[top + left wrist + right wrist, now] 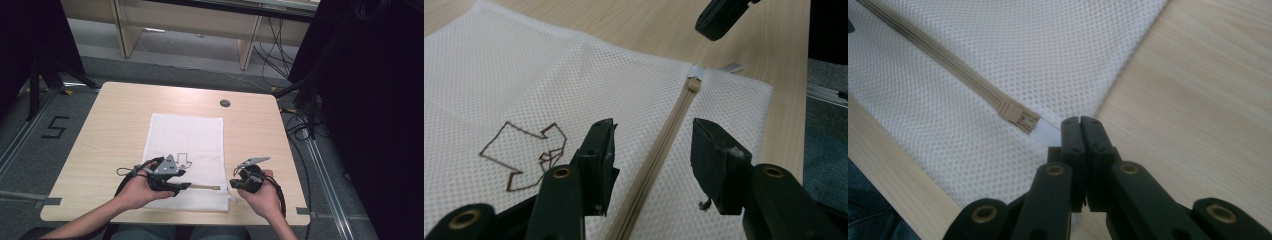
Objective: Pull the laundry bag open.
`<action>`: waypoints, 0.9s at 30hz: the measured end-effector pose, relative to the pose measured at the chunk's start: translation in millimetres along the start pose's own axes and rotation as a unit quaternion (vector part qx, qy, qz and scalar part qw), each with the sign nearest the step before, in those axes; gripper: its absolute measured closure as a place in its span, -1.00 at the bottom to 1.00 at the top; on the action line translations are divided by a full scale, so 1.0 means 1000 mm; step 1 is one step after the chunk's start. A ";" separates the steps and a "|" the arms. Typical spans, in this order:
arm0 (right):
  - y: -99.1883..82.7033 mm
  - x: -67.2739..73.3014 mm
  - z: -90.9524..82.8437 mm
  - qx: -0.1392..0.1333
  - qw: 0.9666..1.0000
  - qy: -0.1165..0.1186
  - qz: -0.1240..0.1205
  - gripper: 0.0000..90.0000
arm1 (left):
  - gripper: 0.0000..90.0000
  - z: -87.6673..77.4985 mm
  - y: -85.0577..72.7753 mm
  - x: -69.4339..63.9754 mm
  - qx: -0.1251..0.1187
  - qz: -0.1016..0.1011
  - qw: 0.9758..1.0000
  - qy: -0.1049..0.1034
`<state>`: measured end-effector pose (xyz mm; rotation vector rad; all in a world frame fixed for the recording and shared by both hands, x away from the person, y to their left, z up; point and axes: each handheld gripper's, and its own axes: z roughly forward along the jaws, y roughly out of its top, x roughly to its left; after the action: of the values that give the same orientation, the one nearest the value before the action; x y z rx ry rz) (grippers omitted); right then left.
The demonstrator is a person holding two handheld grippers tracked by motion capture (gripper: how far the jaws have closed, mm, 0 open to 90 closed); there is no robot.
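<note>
A white mesh bag (184, 140) lies flat on the wooden table (115, 115), with a tan zipper (205, 187) running along its near edge. My left gripper (187, 186) is open, its jaws low over the mesh on either side of the zipper (674, 117), pads clear of it. The zipper's slider (694, 84) sits at the far end near a white tab. My right gripper (1080, 122) is shut on that white tab (1045, 132) beside the zipper's end (1018, 116), at the bag's corner. A brown outline drawing (524, 150) marks the mesh.
A round cable hole (225, 103) sits at the table's far side. Bare wood surrounds the bag on the left and right. Beyond the table stand pale desks (190, 25), with dark stands and cables (310, 100) at the right. A "5" (55, 127) is taped on the floor at left.
</note>
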<state>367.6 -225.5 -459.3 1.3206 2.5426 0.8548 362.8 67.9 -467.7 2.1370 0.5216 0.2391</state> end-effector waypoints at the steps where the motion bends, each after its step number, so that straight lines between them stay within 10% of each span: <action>1: 0.001 0.003 0.001 0.012 1.000 0.004 0.008 1.00 | 0.21 0.002 0.001 0.000 0.004 0.003 1.000 -0.008; 27: -0.001 0.011 0.023 0.055 0.998 0.004 0.009 1.00 | 0.40 0.052 0.023 -0.015 0.043 0.044 0.997 -0.047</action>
<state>368.8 -207.9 -477.7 1.3742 2.6226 0.7333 373.8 11.3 -479.0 2.2452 0.3897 0.1679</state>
